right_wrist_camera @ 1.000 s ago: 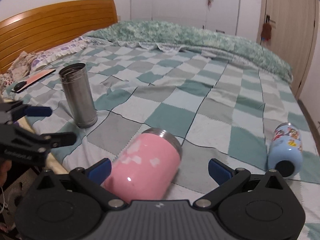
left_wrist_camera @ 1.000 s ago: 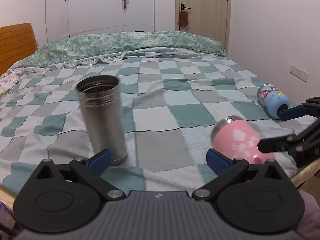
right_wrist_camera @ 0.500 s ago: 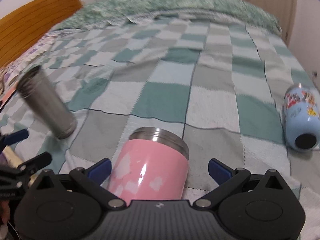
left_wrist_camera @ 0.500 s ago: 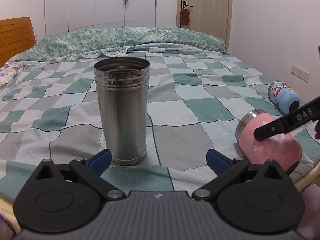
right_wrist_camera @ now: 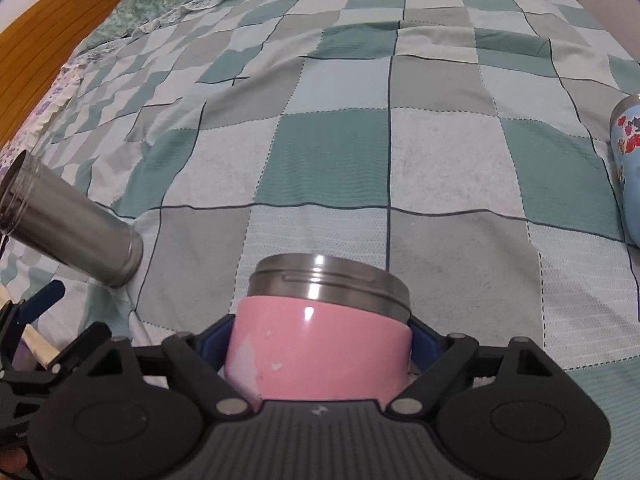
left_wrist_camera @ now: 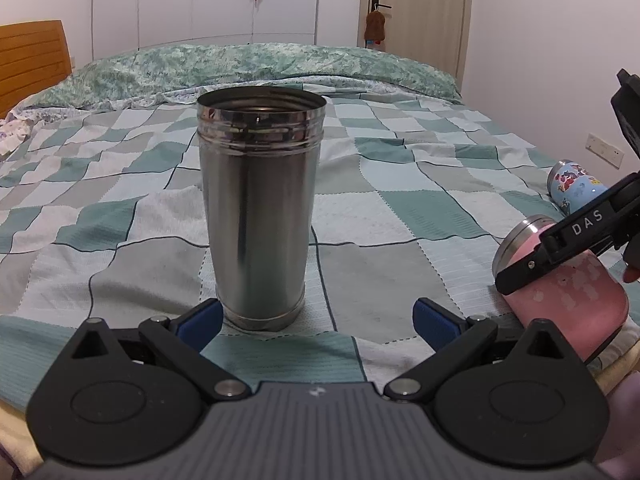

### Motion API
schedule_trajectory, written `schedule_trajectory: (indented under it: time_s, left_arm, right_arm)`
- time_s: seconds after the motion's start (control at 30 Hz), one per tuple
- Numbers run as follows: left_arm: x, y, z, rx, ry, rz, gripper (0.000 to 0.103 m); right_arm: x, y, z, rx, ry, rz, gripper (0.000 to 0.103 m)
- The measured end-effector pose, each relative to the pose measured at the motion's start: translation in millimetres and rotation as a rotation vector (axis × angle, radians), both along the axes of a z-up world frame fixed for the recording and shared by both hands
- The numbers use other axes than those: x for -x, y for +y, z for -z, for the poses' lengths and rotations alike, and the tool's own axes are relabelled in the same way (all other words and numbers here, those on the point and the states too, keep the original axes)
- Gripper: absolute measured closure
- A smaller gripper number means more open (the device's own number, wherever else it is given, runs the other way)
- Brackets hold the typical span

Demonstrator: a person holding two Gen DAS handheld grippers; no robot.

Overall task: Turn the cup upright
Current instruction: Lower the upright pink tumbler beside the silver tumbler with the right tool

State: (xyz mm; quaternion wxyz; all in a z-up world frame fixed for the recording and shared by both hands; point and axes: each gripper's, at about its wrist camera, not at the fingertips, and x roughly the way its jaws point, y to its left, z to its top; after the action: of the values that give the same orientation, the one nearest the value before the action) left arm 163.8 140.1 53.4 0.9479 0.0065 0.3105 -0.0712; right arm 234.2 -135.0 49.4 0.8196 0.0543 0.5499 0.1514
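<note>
while right tongs (right_wrist_camera: 320, 344) grip one pink cup (right_wrist_camera: 320, 352), two others lie apart.

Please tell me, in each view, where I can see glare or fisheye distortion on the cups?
Left wrist view: vertical light streaks on the steel cup; dark vignette in the upper corners. Right wrist view: a small bright glint on the pink cup; the steel cup leans strongly at the left edge, likely from distortion and camera tilt.
</note>
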Motion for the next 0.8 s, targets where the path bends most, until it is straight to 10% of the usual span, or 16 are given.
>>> schedule_trajectory:
  time_s: [0.3, 0.8]
  left_arm:
    - [5.4, -1.0, -2.4, 0.009, -0.011, 0.002, 0.0]
    - [13.3, 3.4, -12.5, 0.008, -0.038, -0.017, 0.0]
  right_arm:
    - [21.4, -8.1, -12.9, -0.032, -0.109, -0.036, 0.017]
    - [88.0, -2.0, -53.4, -0.093, -0.639, -0.108, 0.019]
